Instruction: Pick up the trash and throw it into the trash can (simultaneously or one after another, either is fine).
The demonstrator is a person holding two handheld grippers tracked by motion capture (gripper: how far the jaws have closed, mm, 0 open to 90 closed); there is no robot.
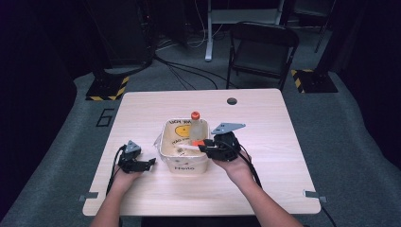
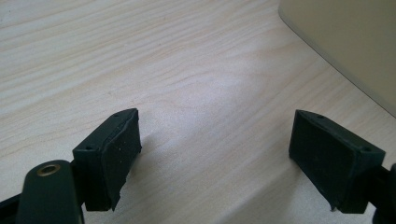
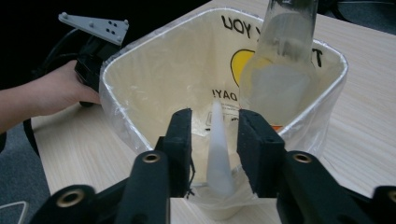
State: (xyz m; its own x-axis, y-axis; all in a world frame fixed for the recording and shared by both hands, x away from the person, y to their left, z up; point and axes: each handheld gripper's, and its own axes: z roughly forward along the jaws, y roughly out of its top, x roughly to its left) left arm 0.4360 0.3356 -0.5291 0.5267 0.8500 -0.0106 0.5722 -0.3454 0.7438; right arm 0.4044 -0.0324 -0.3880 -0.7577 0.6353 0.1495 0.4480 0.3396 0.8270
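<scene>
Here's the slim white tapered plastic piece (image 3: 218, 149), pointed at its far end, sitting between the right gripper (image 3: 215, 140)'s two black jaws over the near rim of the cream square bin (image 1: 184, 166). The jaws stand close on either side of it (whether they actually pinch it, I cannot tell). The bin is lined with a clear plastic bag (image 3: 116, 112) and carries black lettering and a yellow mark on its inner wall. Inside, leaning on the far-right corner, stands a translucent plastic bottle (image 1: 197, 127) with an orange cap, just beyond the white piece. Over on the left, the left gripper (image 2: 215, 154) rests low on the pale wooden table (image 1: 265, 123), jaws spread wide with nothing between them, just beside the bin's wall. Behind the table stands a dark folding chair (image 1: 262, 47).
</scene>
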